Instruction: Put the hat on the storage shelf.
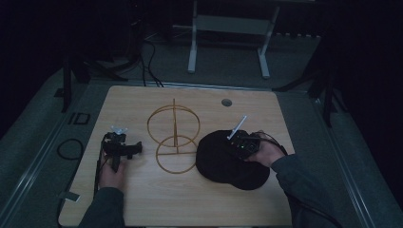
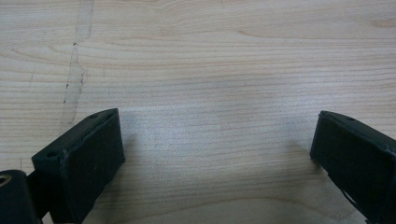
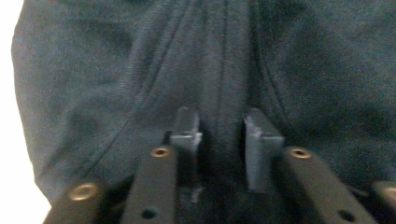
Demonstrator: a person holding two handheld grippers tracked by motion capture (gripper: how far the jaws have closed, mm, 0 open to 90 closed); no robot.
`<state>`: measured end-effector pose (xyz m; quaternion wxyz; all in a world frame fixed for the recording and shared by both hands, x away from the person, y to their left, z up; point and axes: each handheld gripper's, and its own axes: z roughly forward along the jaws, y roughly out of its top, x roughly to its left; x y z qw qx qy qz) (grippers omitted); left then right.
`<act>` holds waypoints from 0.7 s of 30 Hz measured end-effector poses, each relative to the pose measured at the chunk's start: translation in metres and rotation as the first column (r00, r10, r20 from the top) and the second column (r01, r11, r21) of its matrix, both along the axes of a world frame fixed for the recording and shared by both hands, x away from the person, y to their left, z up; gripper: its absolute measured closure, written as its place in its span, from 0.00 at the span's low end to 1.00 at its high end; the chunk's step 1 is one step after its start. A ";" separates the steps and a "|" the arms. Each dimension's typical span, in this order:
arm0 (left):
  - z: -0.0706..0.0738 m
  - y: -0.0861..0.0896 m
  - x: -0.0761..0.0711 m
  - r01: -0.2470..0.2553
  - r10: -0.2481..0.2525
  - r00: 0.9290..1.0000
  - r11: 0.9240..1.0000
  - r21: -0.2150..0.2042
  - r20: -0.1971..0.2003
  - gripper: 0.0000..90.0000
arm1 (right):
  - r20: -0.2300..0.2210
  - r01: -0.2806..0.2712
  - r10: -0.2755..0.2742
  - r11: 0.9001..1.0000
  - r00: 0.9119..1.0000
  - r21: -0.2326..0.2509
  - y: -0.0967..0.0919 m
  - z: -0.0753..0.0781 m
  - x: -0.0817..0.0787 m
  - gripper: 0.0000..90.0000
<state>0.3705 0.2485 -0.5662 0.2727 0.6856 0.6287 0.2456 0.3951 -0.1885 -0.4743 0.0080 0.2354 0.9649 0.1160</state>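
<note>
Wooden table bears dark cap (brim nearest person).

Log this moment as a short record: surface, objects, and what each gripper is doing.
surface: wooden table
objects: gold wire stand at centre; black cloth item, apparently a cap, right of the stand
left gripper: open, jaws wide apart over bare wood, holding nothing
right gripper: on the cap, jaws pinching a fold of its fabric
hands: left hand left of the stand; right hand at the cap's right edge
background: dark floor, white frame legs behind the table
</note>
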 end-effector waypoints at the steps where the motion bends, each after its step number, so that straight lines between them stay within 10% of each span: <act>1: 0.000 0.000 0.000 0.001 -0.001 1.000 1.000 0.001 0.000 0.02 | -0.007 -0.001 0.001 1.000 1.000 -0.003 0.000 0.000 0.000 0.83; 21: 0.000 0.000 0.000 0.001 -0.001 1.000 1.000 0.000 0.000 0.03 | -0.008 -0.155 0.155 0.987 0.988 -0.037 -0.002 0.037 0.001 0.92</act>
